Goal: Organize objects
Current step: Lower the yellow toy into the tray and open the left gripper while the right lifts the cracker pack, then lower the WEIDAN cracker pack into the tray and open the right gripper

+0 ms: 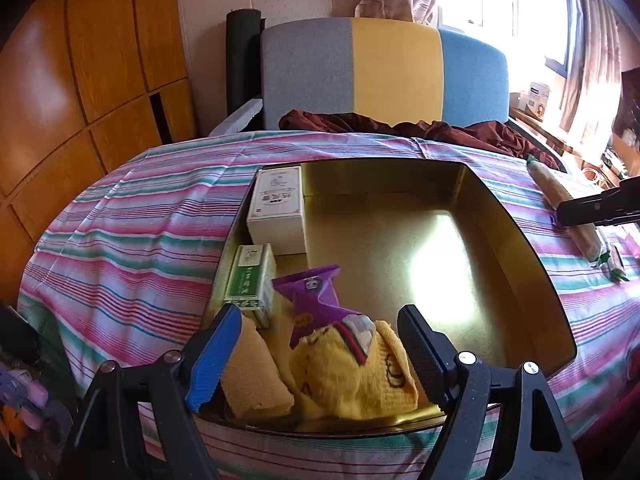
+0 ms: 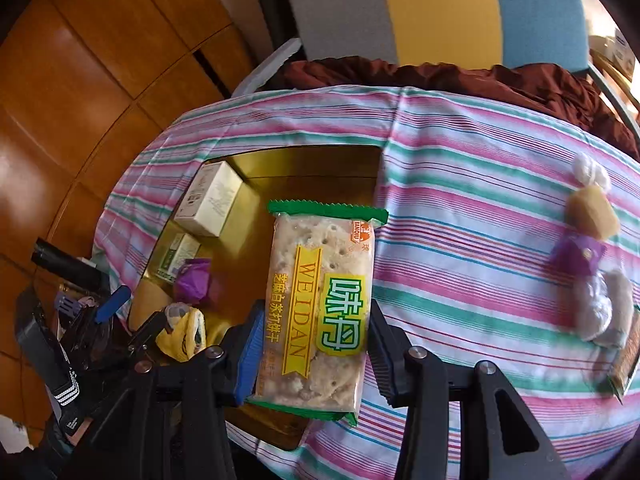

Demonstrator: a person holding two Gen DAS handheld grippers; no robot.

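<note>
A gold tray (image 1: 520, 236) lies on the striped tablecloth. In it are a white box (image 1: 278, 204), a green box (image 1: 250, 280), a purple packet (image 1: 316, 296), a tan sponge (image 1: 256, 372) and a yellow plush toy (image 1: 360, 376). My left gripper (image 1: 320, 352) is open, its fingers on either side of the plush toy at the tray's near edge. My right gripper (image 2: 312, 348) is shut on a green-edged cracker packet (image 2: 320, 300), held over the tray's right rim (image 2: 304, 156). The packet also shows in the left wrist view (image 1: 568, 204).
On the cloth to the right lie a small doll-like item with a yellow and purple body (image 2: 588, 224), a clear wrapped item (image 2: 604, 308) and a brown packet (image 2: 628, 352). A grey, yellow and blue chair (image 1: 384, 72) with dark red cloth (image 1: 440, 128) stands behind the table.
</note>
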